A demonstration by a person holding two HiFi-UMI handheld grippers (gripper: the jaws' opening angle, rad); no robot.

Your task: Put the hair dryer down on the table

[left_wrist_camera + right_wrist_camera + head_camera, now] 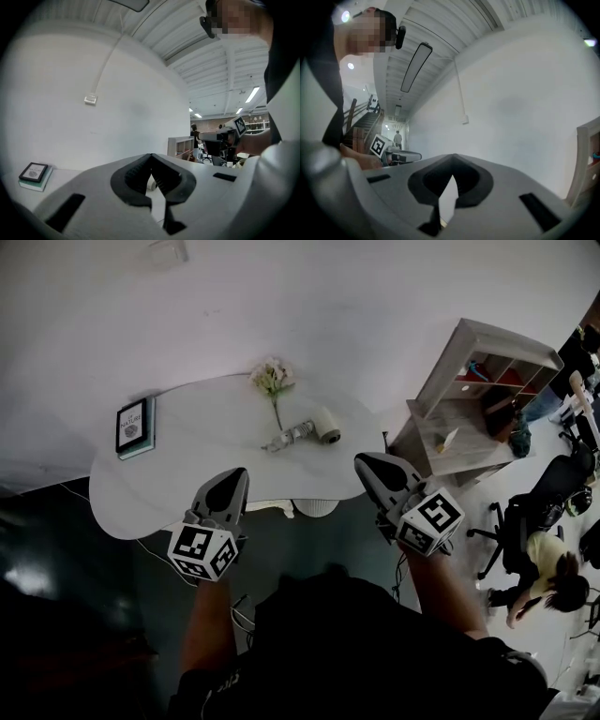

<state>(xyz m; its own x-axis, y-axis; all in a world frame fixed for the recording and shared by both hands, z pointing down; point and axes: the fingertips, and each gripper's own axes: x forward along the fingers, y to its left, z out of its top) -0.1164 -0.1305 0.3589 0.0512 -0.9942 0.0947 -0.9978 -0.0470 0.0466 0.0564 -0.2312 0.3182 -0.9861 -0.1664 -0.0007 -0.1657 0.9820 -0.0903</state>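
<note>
Left tongs (238, 476) and right tongs (362, 463) closed, empty

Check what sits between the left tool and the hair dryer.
Nothing: the head view shows only bare white table between the left tool and the hair dryer.

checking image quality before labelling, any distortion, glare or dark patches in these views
Head view: wide-angle bend curves the edge of the white table; the hair dryer is evenly lit, the floor lower left falls dark. Left gripper view: fisheye with black corners, a ceiling strip light blows out. Right gripper view: same black corners, the near body of the right gripper looks soft.
</note>
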